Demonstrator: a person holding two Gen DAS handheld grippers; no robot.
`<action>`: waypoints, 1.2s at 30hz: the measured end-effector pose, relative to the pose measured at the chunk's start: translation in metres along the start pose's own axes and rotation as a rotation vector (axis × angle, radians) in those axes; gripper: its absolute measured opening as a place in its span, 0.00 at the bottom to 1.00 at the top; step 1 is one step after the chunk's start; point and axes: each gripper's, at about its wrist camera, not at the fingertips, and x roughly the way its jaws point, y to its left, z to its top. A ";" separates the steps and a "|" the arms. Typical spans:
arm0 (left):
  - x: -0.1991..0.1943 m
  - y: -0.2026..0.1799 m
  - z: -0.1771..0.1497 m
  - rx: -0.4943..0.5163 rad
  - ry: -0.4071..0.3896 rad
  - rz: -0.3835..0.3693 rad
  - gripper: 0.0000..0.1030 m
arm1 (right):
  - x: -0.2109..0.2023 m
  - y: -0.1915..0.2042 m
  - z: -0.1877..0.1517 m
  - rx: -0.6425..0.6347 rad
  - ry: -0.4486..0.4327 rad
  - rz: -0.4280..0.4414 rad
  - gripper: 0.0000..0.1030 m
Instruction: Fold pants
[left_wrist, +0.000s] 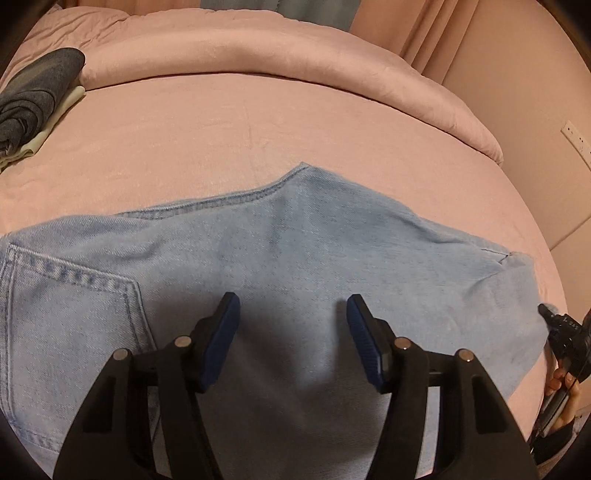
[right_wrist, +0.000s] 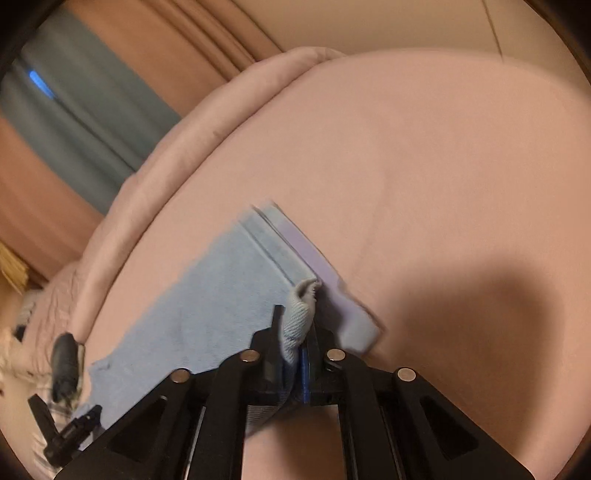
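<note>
Bare sheet (left_wrist: 207, 122) beyond jeans (left_wrist: 295, 236)

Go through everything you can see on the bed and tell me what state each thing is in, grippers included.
Light blue jeans: spread flat on the bed, back pocket up, fold not finished.
Left gripper: open, over the jeans, holding nothing.
Right gripper: shut on a bunched edge of the jeans.
Dark clothes: folded, stacked.
Pink duvet: rolled back.

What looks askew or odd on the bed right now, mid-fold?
Nothing damaged or spilled. The light blue denim pants lie a bit uneven on the pink bedsheet: one seamed edge peaks up into a point and the fabric ripples towards the right. The right gripper pinches a bunched corner; the left gripper hovers open above the denim.
</note>
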 end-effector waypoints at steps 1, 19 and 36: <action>-0.001 -0.001 0.001 0.007 0.001 0.002 0.58 | -0.005 0.002 -0.001 -0.004 -0.023 0.001 0.01; -0.002 -0.019 0.036 0.293 0.007 0.032 0.59 | 0.035 0.193 -0.004 -0.720 0.275 0.274 0.54; 0.034 0.041 0.067 0.171 0.011 0.105 0.58 | 0.145 0.345 -0.102 -1.345 0.602 0.308 0.05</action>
